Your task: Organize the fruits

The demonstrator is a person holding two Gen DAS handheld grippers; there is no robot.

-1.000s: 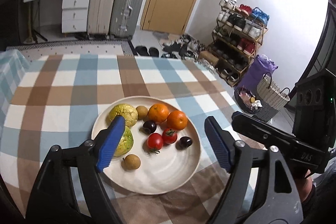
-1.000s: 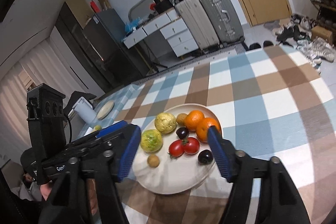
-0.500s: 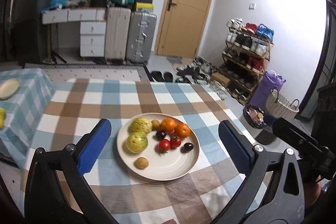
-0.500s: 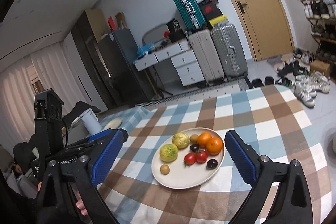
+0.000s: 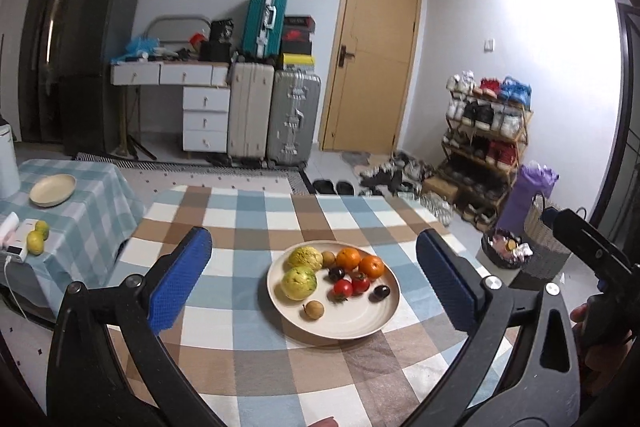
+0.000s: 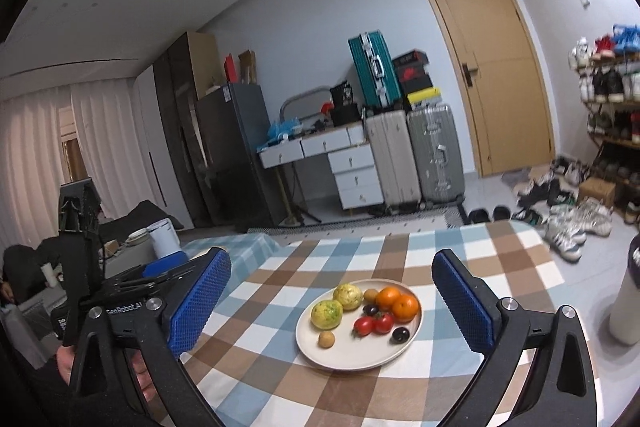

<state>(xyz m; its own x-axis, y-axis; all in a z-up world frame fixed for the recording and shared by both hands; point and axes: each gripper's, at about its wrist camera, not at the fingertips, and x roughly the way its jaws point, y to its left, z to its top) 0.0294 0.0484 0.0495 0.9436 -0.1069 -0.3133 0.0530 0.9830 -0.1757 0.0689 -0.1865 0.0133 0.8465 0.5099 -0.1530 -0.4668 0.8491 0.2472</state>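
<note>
A cream plate [image 5: 352, 323] sits on the checked tablecloth [image 5: 248, 227], seen too in the right wrist view as plate [image 6: 352, 351]. It carries two yellow-green fruits [image 5: 299, 281], two oranges [image 5: 360, 263], two tomatoes [image 5: 351, 286], two dark plums and two small brown fruits. My left gripper [image 5: 312, 235] is held open above the near side of the table, well back from the plate, nothing between its fingers. My right gripper [image 6: 332, 257] hovers likewise, its jaws opening and empty.
A low side table [image 5: 92, 195] at the left bears a small cream plate [image 5: 52, 190], two yellow-green fruits [image 5: 38, 237] and a white device. Suitcases [image 5: 276, 115], a door and a shoe rack [image 5: 484, 147] stand beyond. A woven basket [image 5: 540, 247] is at the table's right.
Both grippers have pulled back and risen away from the plate, and their jaws have spread wide. The plate and its fruits have stayed in place.
</note>
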